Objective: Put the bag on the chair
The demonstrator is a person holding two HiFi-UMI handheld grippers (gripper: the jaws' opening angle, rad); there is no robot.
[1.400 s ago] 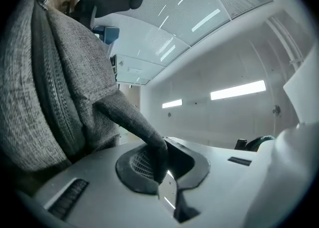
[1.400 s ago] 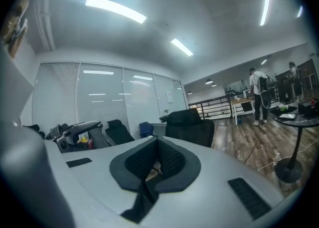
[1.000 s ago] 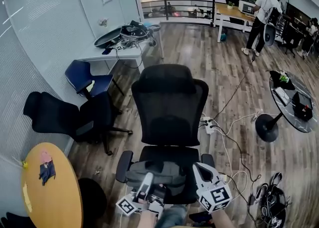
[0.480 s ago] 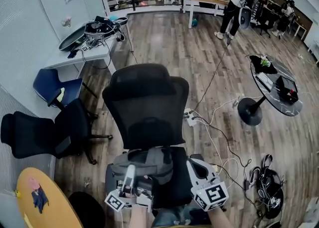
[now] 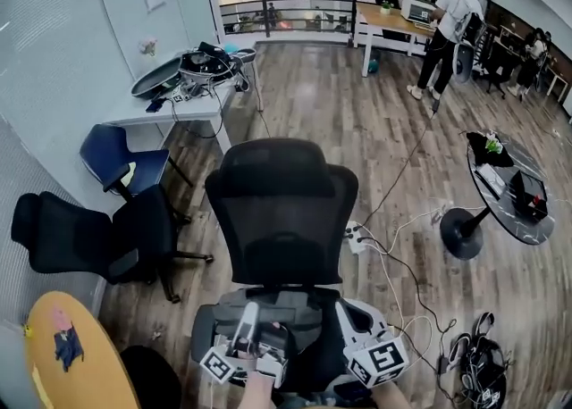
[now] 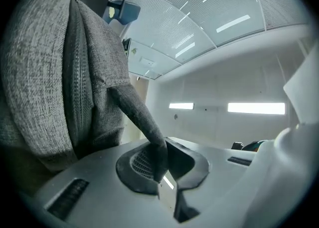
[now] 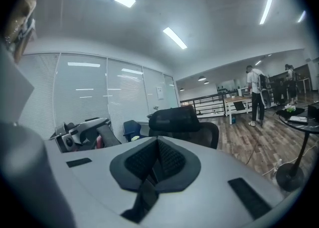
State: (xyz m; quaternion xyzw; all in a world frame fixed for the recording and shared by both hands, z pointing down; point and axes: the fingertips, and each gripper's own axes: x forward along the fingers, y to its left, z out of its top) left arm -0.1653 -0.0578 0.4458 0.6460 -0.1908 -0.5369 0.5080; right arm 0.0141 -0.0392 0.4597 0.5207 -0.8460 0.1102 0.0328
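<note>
A grey fabric bag [image 5: 273,311] lies over the seat of the black mesh office chair [image 5: 284,206], in front of its backrest. My left gripper [image 5: 251,313] is over the bag's near left side. In the left gripper view the bag [image 6: 60,72] fills the left side, and a grey strap [image 6: 142,122] runs from it down between the pads of the left gripper [image 6: 158,165], which is shut on it. My right gripper [image 5: 343,307] hovers at the bag's right end. In its own view the right gripper [image 7: 155,165] is shut with nothing seen between its pads.
A second black chair [image 5: 98,237] and a blue chair [image 5: 121,162] stand to the left, by a cluttered white desk [image 5: 183,95]. An orange round table [image 5: 67,363] is near left. Cables and a power strip [image 5: 357,237] lie on the floor at right, near a round black table [image 5: 509,188]. A person [image 5: 442,37] stands far back.
The head view has swung about. The bag and both grippers stay in much the same place over the seat, and the left gripper keeps its hold.
</note>
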